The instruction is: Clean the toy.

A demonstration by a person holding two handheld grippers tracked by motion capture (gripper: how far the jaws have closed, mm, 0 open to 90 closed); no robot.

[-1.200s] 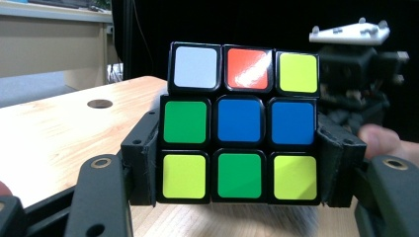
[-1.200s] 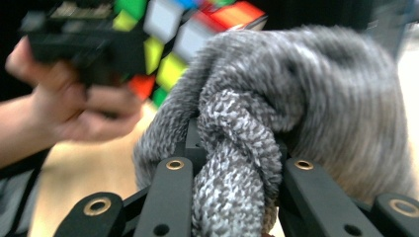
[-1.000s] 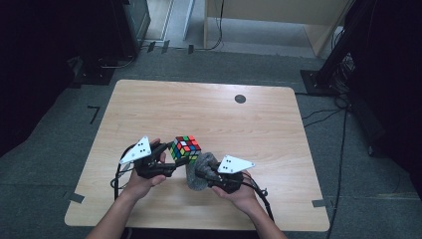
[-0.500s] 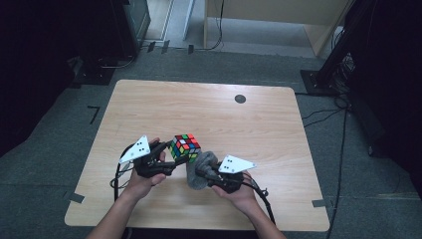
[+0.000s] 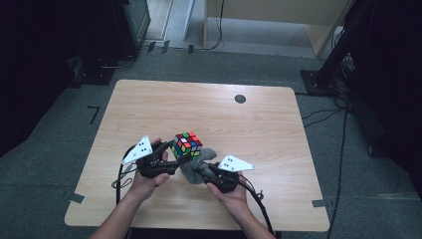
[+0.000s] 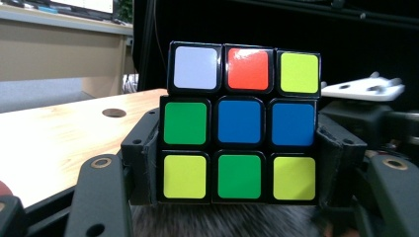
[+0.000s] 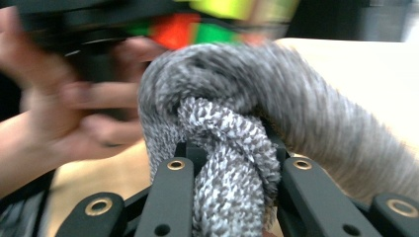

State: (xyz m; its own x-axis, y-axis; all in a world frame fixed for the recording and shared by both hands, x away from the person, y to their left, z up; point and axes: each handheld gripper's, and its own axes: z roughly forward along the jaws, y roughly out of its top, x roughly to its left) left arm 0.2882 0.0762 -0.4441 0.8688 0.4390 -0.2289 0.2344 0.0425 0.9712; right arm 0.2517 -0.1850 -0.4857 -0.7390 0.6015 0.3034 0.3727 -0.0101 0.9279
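I am working with one puzzle cube (image 5: 187,145) and one grey cloth (image 5: 195,166) over the near middle of the wooden table (image 5: 268,144). My left gripper (image 5: 171,154) is clamping the cube's lower layers between half-spread jaws, holding it upright above the tabletop. My right gripper (image 5: 199,170) is pinching a bunched fold of the cloth with jaws drawn tight, pressing it against the cube's underside.

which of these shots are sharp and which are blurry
Left gripper view: puzzle cube crisp and evenly lit. Right gripper view: grey cloth sharp near the jaws, person's hand and cube behind smeared. High view: sharp, table bright, surroundings dark.
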